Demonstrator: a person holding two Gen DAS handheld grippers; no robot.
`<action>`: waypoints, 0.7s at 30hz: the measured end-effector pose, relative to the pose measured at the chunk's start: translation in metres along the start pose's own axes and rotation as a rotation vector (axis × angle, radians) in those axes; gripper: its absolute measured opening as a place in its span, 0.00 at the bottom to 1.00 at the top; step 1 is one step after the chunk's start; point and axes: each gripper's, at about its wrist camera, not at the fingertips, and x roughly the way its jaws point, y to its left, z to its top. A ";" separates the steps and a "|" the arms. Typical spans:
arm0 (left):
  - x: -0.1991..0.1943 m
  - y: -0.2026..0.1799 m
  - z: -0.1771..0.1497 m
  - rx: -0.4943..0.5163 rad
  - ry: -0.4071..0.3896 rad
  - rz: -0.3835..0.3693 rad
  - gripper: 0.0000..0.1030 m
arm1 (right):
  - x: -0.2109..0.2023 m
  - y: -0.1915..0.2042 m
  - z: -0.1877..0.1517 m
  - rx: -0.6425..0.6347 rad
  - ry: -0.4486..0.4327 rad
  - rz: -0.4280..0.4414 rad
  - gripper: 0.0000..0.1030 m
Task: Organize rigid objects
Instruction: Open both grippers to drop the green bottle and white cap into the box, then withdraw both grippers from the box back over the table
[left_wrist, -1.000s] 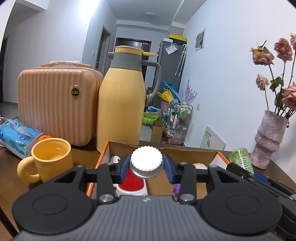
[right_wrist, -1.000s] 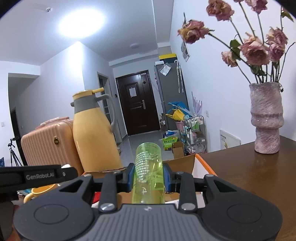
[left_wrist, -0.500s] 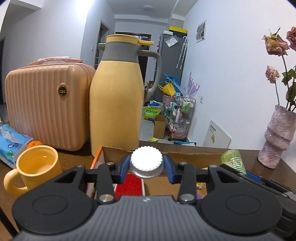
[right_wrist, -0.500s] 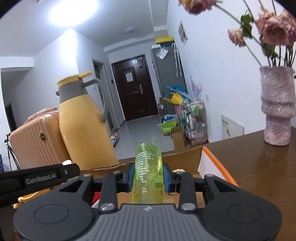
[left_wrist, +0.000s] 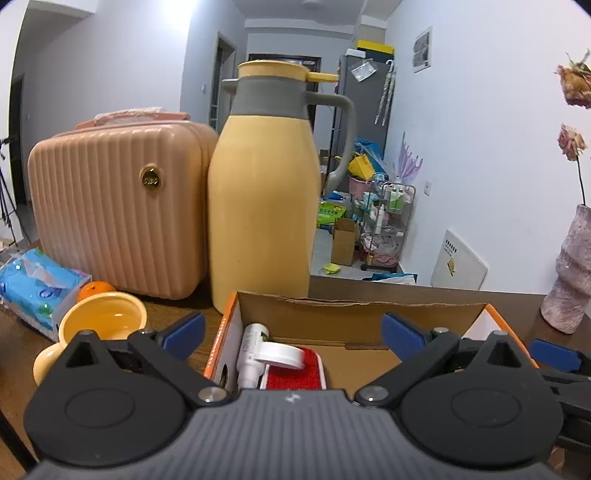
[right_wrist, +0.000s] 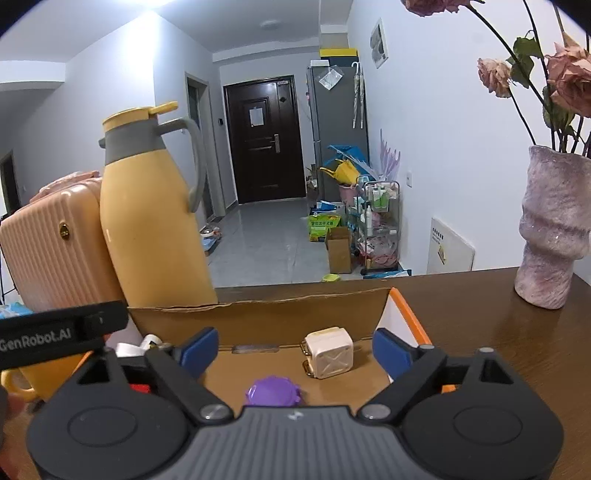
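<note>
Both grippers hang over an open cardboard box (left_wrist: 354, 308) with orange-edged flaps. My left gripper (left_wrist: 293, 330) is opening, its blue pads wide apart with nothing between them. Below it in the box lie a white tube (left_wrist: 248, 350) and a red-and-white brush (left_wrist: 293, 369). My right gripper (right_wrist: 295, 347) is opening too and holds nothing. Under it the box (right_wrist: 258, 317) holds a cream cube-shaped adapter (right_wrist: 328, 352) and a purple cap (right_wrist: 274, 393). The white-capped bottle and the green cup are out of sight.
A tall yellow thermos jug (left_wrist: 262, 192) and a pink ribbed case (left_wrist: 118, 206) stand behind the box. A yellow mug (left_wrist: 99, 328), an orange (left_wrist: 96, 288) and a blue tissue pack (left_wrist: 35, 284) sit to the left. A pink vase (right_wrist: 554, 229) with dried roses stands at the right.
Both grippers have gone from shut to wide open. The white-capped bottle has left the left jaws and the green cup has left the right jaws; neither shows now.
</note>
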 end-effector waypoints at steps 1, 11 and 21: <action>0.000 0.001 0.000 -0.006 0.003 0.002 1.00 | 0.000 0.000 0.000 0.005 0.001 -0.001 0.95; 0.002 0.005 -0.001 0.000 0.006 0.015 1.00 | -0.003 -0.001 -0.004 0.004 0.010 -0.016 0.97; -0.027 0.019 -0.012 -0.042 -0.062 0.028 1.00 | -0.047 -0.009 -0.015 -0.012 -0.055 -0.006 0.97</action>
